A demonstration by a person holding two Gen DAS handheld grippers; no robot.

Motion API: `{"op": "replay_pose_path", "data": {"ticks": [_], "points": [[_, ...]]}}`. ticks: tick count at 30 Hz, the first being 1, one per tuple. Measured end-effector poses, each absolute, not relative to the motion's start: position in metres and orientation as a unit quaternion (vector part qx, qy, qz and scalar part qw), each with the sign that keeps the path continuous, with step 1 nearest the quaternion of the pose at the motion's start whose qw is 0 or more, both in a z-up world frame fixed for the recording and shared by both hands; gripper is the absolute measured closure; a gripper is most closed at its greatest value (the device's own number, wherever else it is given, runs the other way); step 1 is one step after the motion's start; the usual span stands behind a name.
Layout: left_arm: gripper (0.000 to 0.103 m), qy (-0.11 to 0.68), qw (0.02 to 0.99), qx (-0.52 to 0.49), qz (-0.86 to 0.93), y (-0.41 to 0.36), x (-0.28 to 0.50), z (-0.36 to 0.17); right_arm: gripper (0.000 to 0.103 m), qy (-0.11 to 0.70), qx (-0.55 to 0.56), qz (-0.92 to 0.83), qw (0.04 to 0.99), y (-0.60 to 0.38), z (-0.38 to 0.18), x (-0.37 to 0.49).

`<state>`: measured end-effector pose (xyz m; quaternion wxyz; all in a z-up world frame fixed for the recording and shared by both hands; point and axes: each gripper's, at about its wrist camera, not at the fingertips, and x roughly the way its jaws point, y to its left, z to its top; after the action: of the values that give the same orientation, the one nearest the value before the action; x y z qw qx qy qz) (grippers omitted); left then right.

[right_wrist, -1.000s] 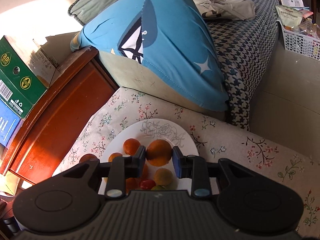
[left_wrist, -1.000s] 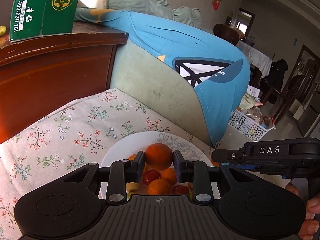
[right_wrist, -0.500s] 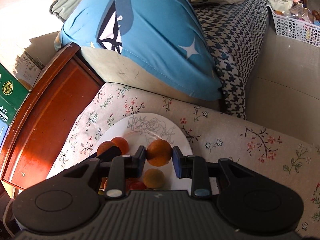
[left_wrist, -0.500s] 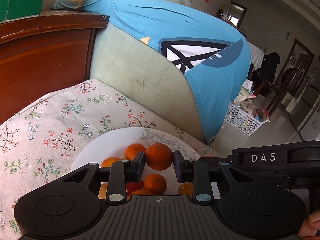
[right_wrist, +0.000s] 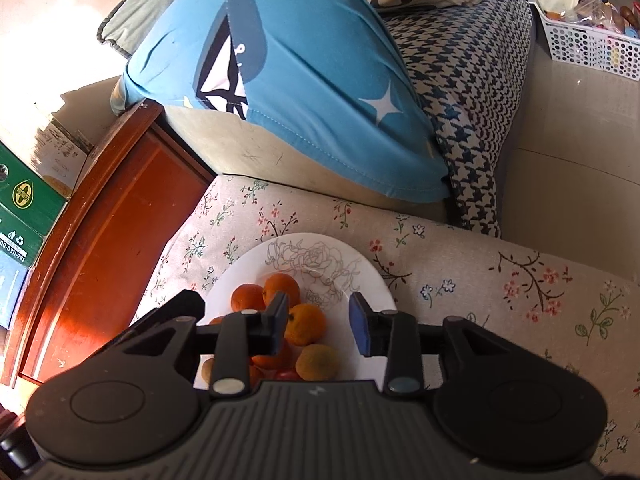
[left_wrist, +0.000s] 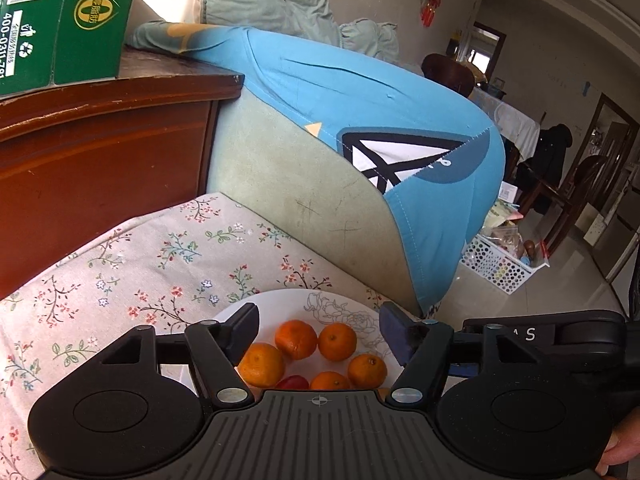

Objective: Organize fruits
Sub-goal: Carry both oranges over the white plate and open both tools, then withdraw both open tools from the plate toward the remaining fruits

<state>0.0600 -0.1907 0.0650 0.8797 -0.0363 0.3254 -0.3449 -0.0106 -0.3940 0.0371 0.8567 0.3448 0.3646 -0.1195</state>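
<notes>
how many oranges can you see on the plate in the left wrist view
5 on the white plate: left, back-left, back-right, right, front. More may hide under the tongs.

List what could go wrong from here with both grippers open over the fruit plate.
1. The mandarins sit loose and touching on the white plate; a nudge from a finger could roll one off onto the floral cloth.
2. The left gripper and right gripper hover over the same plate and may collide.
3. The small red fruit lies half hidden beneath the gripper body and could be squashed.

Bright daylight from upper left, blown-out wall glare, strong fisheye edge distortion.
</notes>
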Motion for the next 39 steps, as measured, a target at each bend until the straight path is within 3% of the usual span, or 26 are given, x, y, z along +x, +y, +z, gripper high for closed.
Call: {"op": "replay_pose_path", "data": {"ticks": [3, 6, 8, 14, 39], "points": [[0.034, 0.334, 0.879, -0.034, -0.338, -0.182, 0.059, 0.07, 0.056, 0.364, 0.339, -0.117, 0.859, -0.39, 0.039, -0.012], [0.023, 0.342, 0.879, -0.026, -0.331, -0.174, 0.053, 0.072, 0.049, 0.368, 0.336, -0.106, 0.86, -0.385, 0.041, -0.013], [0.018, 0.347, 0.881, -0.021, -0.322, -0.169, 0.048, 0.073, 0.035, 0.371, 0.331, -0.103, 0.862, -0.381, 0.042, -0.014], [0.008, 0.36, 0.889, -0.028, -0.282, -0.145, 0.037, 0.081, 0.013, 0.385, 0.307, -0.116, 0.863, -0.367, 0.047, -0.017], [0.007, 0.445, 0.869, -0.051, -0.211, -0.056, 0.004, 0.072, 0.006, 0.384, 0.175, -0.083, 0.903, -0.271, 0.073, -0.063]]}}
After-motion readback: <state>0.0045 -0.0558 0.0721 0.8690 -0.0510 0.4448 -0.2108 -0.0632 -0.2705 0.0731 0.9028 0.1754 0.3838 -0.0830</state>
